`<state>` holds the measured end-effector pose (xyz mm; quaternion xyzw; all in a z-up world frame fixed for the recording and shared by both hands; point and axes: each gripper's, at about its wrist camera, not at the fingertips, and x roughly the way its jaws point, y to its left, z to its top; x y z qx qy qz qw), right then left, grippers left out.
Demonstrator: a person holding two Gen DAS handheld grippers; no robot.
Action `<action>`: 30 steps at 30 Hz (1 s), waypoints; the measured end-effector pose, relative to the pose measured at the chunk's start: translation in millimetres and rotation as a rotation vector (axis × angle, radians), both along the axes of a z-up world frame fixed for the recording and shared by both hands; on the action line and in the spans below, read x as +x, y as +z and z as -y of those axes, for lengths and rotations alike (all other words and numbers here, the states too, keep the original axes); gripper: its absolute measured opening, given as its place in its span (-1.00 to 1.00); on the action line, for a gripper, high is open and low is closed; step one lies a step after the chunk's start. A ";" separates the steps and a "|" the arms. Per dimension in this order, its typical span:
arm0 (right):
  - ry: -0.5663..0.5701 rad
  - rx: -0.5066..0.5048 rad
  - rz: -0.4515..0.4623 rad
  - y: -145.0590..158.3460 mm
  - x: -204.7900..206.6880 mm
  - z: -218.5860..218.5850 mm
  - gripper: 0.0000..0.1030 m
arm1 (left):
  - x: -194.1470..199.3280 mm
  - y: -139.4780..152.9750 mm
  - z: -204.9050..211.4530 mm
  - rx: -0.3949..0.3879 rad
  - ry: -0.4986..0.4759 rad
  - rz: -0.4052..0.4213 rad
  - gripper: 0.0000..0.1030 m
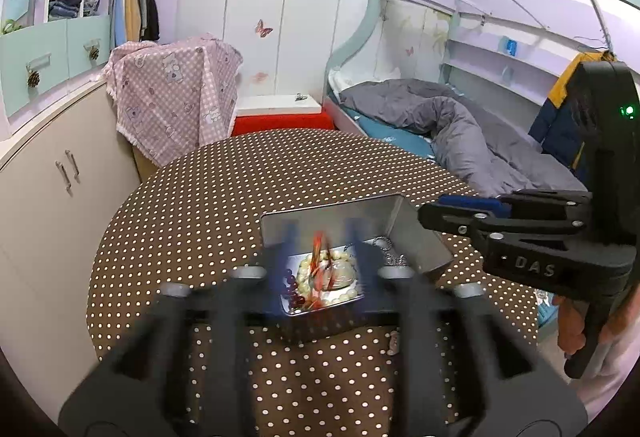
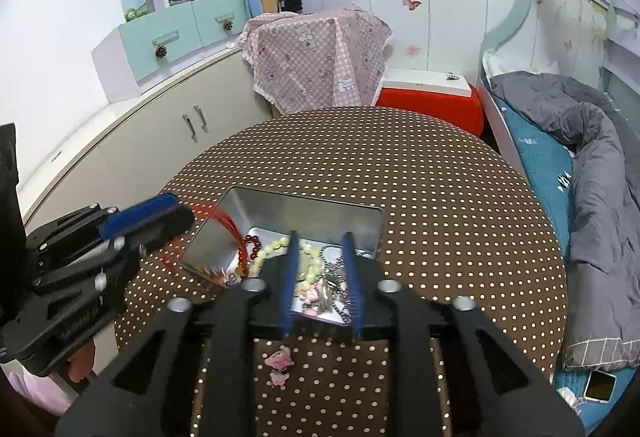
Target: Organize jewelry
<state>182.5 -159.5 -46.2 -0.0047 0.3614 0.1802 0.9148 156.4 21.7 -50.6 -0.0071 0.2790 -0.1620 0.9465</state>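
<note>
Open silver tin (image 2: 280, 213) on the dotted table holds beaded jewelry (image 2: 308, 261).

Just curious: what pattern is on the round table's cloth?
Brown with small white polka dots on the tablecloth, clearest in the right wrist view.

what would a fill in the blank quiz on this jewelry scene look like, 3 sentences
1. The open metal tin stands on a round table covered in a brown cloth with white ____.
2. A small pink charm lies on the cloth ____ the tin, on its near side.
3. The quilt heaped on the bed is ____.

Missing words: dots; outside; grey
</note>
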 end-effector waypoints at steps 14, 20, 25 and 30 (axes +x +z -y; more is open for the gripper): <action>-0.057 0.008 -0.016 -2.8 -5.4 17.9 -0.28 | 2.6 -6.4 -11.1 -0.009 0.031 -0.026 0.10; -0.056 0.006 -0.022 -4.5 -10.3 17.7 -0.28 | -0.9 -8.6 -12.7 -0.008 0.027 -0.031 0.10; -0.059 0.009 -0.029 -6.8 -18.7 18.5 -0.28 | -4.2 -11.0 -14.1 -0.008 0.032 -0.042 0.10; -0.061 0.011 -0.039 -10.6 -29.8 20.3 -0.28 | -6.1 -15.0 -16.3 -0.008 0.047 -0.063 0.10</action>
